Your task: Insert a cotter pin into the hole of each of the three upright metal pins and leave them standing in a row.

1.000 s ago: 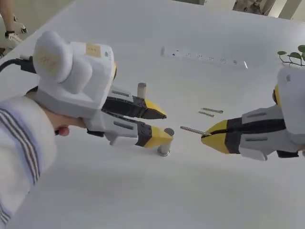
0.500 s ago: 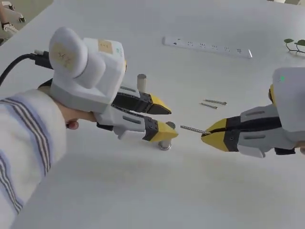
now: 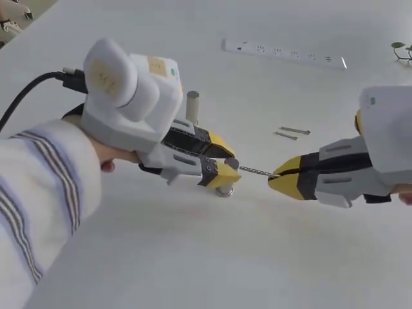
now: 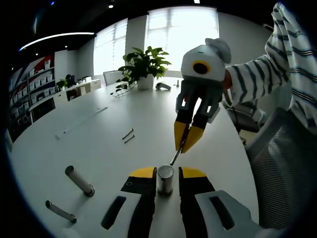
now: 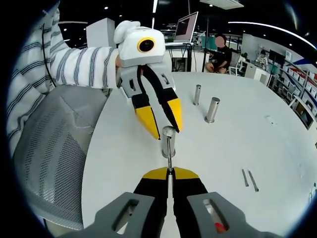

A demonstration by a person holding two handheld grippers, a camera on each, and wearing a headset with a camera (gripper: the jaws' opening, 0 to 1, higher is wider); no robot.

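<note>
Upright metal pin (image 4: 165,179) steadied, cotter pin (image 3: 257,171) tip at its head.
L gripper (image 3: 234,166): jaws narrow, clamped either side of the metal pin, which stands on the table (image 3: 193,257), long axis vertical. The cotter pin lies approx level, tip pointing left at the pin's top, tail pinched in R gripper (image 3: 273,179)'s closed jaws. Risk: if the tip is off the hole, a push could tilt the pin or slide the cotter back.

the left gripper (image 3: 233,166) clasps an upright metal pin (image 3: 224,189) on the white table (image 3: 193,257). the right gripper (image 3: 273,177) pinches a cotter pin (image 3: 256,171), its tip touching that pin's head. 2 spare cotter pins (image 3: 291,133) lie beyond.
</note>
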